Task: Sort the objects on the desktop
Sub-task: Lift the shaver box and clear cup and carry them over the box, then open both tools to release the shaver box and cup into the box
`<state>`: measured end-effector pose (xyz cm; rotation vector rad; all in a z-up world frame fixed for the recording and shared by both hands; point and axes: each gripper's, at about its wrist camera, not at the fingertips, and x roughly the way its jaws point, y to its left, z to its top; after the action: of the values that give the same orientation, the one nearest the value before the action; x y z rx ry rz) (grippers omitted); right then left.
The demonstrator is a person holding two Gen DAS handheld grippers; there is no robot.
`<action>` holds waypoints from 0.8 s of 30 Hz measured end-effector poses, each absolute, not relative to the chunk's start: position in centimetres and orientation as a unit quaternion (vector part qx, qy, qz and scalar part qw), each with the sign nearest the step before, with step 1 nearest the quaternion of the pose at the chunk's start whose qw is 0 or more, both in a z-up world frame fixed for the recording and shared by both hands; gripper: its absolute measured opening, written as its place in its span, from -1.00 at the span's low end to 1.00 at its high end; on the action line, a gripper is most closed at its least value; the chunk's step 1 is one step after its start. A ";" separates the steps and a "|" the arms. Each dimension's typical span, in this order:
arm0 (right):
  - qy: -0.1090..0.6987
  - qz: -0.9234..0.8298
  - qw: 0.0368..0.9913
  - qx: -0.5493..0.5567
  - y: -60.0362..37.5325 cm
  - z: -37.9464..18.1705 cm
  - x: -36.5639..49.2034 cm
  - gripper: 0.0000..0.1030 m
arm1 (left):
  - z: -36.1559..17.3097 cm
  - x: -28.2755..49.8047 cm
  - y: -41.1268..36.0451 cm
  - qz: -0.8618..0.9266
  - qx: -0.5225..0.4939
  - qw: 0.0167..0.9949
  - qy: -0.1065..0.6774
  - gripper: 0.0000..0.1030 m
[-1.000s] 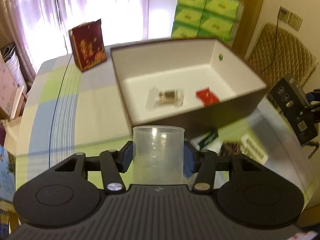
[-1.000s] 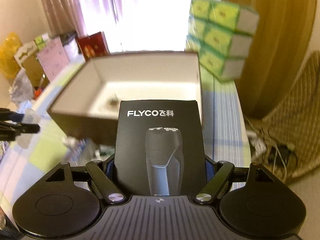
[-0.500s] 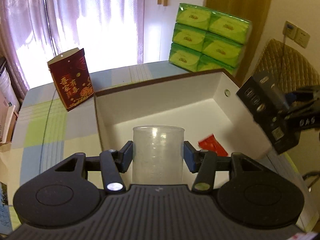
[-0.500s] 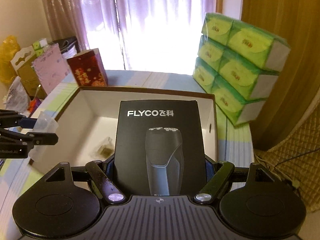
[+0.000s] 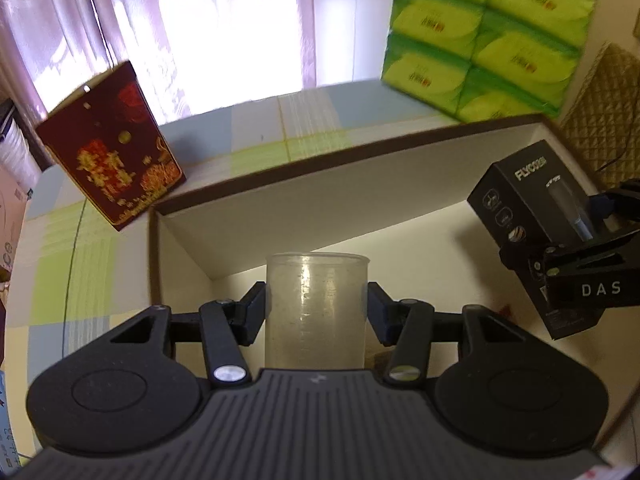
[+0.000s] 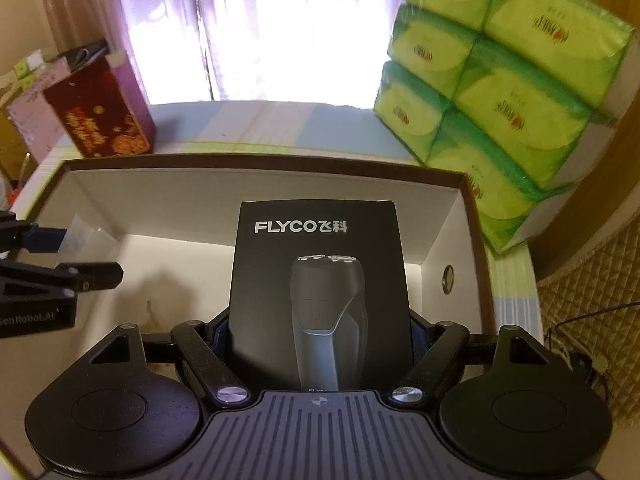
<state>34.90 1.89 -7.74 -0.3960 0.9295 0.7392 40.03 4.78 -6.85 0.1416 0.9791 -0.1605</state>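
My left gripper (image 5: pixel 316 312) is shut on a clear plastic cup (image 5: pixel 316 308), held upright inside the left part of the open white box (image 5: pixel 280 196). My right gripper (image 6: pixel 320 324) is shut on a black FLYCO shaver box (image 6: pixel 320 280), held upright inside the right part of the same white box (image 6: pixel 248 196). The shaver box also shows in the left wrist view (image 5: pixel 532 208), with the right gripper behind it. The left gripper's fingers (image 6: pixel 92 276) and the cup (image 6: pixel 80 236) show at the left of the right wrist view.
A dark red gift box (image 5: pixel 112 168) stands on the checked tablecloth (image 5: pixel 72 272) behind the white box at the left. A stack of green tissue packs (image 5: pixel 484 36) stands at the back right. A quilted chair (image 6: pixel 592 300) is beyond the table's right edge.
Both grippers have moved forward and down into the white box with their loads. The box's small items are now hidden behind the grippers.
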 end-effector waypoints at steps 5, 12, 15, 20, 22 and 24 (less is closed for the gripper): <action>0.426 0.347 0.809 -0.207 3.1 -8.2 35.5 0.48 | -8.7 41.8 4.6 -0.062 0.071 0.869 0.486 -0.08; 0.417 0.348 0.809 -0.223 4.0 -9.3 35.7 0.48 | -9.4 42.9 4.7 -0.054 0.073 0.867 0.489 -0.10; 0.416 0.350 0.809 -0.224 4.2 -9.7 35.8 0.48 | -9.5 43.1 4.5 -0.052 0.078 0.868 0.488 -0.10; 0.384 0.363 0.816 -0.234 4.0 -9.0 35.3 0.50 | -9.3 42.9 4.7 -0.050 0.077 0.869 0.487 0.02; 0.377 0.371 0.816 -0.233 3.7 -8.4 35.0 0.64 | -9.1 42.7 4.8 -0.051 0.076 0.869 0.486 0.06; 0.377 0.379 0.815 -0.224 2.8 -7.7 34.6 0.75 | -8.8 42.2 4.9 -0.055 0.077 0.870 0.483 0.10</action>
<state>34.61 2.84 -7.67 -0.4783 0.8032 0.8085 42.21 4.86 -8.79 0.1619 1.0104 -0.1141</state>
